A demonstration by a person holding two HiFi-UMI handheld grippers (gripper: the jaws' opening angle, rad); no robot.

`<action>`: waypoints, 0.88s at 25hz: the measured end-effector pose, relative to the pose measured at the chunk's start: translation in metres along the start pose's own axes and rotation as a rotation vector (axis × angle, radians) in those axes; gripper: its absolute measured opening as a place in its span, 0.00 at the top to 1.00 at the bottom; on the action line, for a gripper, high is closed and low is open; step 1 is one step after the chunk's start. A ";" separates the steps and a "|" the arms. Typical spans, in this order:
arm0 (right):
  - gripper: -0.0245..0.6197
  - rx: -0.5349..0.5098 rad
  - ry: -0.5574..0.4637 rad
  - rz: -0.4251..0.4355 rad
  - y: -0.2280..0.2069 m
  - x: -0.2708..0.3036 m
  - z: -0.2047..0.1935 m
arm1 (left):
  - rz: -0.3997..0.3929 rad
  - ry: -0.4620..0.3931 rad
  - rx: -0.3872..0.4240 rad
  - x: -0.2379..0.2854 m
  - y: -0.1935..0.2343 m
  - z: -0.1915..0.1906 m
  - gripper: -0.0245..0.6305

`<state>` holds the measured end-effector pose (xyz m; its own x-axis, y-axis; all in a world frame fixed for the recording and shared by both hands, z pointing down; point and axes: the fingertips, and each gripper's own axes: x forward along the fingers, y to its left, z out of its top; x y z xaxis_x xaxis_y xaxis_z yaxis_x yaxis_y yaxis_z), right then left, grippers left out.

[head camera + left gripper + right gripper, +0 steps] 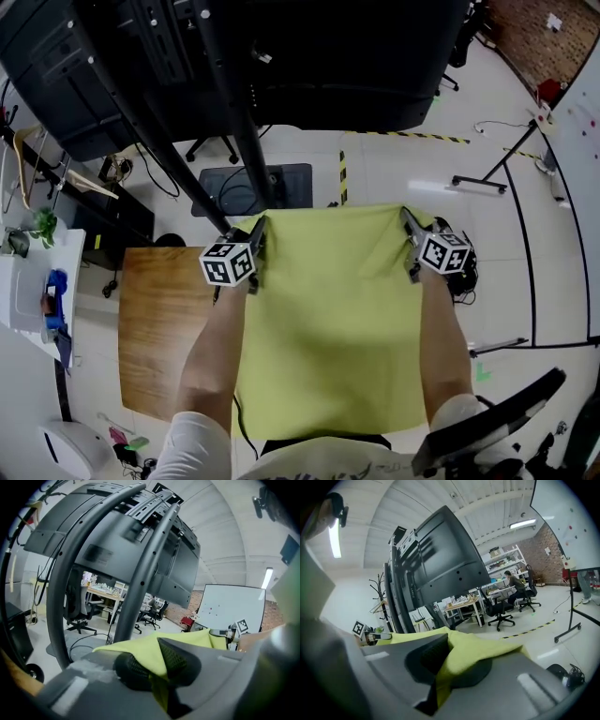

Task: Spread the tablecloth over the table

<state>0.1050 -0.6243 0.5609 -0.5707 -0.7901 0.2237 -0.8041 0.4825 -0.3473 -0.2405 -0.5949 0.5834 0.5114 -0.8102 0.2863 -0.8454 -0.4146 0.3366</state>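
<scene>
Gripping yellow-green tablecloth [328, 319] taut btwn L gripper [257, 230] & R gripper [407, 223], both prs of fingers pinched shut on its upper corners, above wooden worktop [155, 319], centre-left.

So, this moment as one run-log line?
left gripper: shut on tablecloth | right gripper: shut on tablecloth | wooden table: left part bare

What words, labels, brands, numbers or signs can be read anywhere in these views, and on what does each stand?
No words or numbers can be read.
Left cube, on the left claw: black-and-white square markers, no letters.
Right cube, on the right claw: the same.
Tablecloth: plain yellow-green, no print.
Whiteboard: small coloured dots only, no legible writing.
Floor tape: yellow-and-black stripes, no text.
</scene>
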 end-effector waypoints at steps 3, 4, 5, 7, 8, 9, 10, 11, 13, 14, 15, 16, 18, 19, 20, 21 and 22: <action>0.94 0.030 0.067 -0.030 -0.013 0.013 -0.038 | 0.026 0.067 -0.051 0.011 0.016 -0.030 0.93; 0.94 0.052 0.089 -0.045 -0.019 0.014 -0.052 | 0.025 0.091 -0.076 0.014 0.018 -0.040 0.93; 0.94 0.077 0.109 -0.061 -0.024 0.014 -0.065 | 0.015 0.111 -0.101 0.018 0.018 -0.051 0.91; 0.94 0.110 0.152 -0.079 -0.031 0.013 -0.089 | -0.013 0.134 -0.155 0.024 0.016 -0.067 0.70; 0.93 0.110 0.176 -0.075 -0.032 0.013 -0.098 | -0.016 0.145 -0.178 0.026 0.016 -0.074 0.51; 0.91 0.102 0.198 -0.066 -0.031 0.013 -0.105 | -0.010 0.159 -0.189 0.025 0.019 -0.079 0.40; 0.84 0.094 0.217 -0.060 -0.030 0.013 -0.110 | 0.005 0.173 -0.185 0.022 0.022 -0.084 0.38; 0.72 0.090 0.231 -0.063 -0.031 0.013 -0.113 | 0.028 0.184 -0.174 0.018 0.026 -0.088 0.38; 0.51 0.084 0.242 -0.085 -0.039 0.010 -0.118 | 0.071 0.174 -0.167 0.009 0.035 -0.091 0.38; 0.46 0.083 0.238 -0.096 -0.043 0.007 -0.118 | 0.083 0.150 -0.178 0.005 0.039 -0.090 0.38; 0.45 0.085 0.225 -0.103 -0.046 0.004 -0.117 | 0.088 0.126 -0.192 0.001 0.041 -0.088 0.39; 0.44 0.088 0.203 -0.108 -0.046 0.001 -0.113 | 0.089 0.113 -0.199 -0.002 0.041 -0.086 0.39; 0.44 0.079 0.152 -0.118 -0.044 -0.008 -0.103 | 0.088 0.128 -0.172 -0.008 0.040 -0.087 0.40; 0.44 0.068 0.139 -0.120 -0.042 -0.013 -0.099 | 0.089 0.144 -0.150 -0.010 0.039 -0.087 0.43; 0.44 0.058 0.136 -0.117 -0.038 -0.017 -0.097 | 0.089 0.154 -0.135 -0.012 0.038 -0.088 0.46; 0.44 0.049 0.138 -0.111 -0.034 -0.022 -0.096 | 0.089 0.153 -0.128 -0.016 0.036 -0.088 0.46; 0.44 0.044 0.138 -0.105 -0.029 -0.028 -0.097 | 0.086 0.144 -0.125 -0.021 0.033 -0.089 0.48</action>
<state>0.1282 -0.5789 0.6531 -0.5041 -0.7742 0.3828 -0.8541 0.3810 -0.3542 -0.2654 -0.5551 0.6679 0.4623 -0.7690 0.4415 -0.8659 -0.2844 0.4114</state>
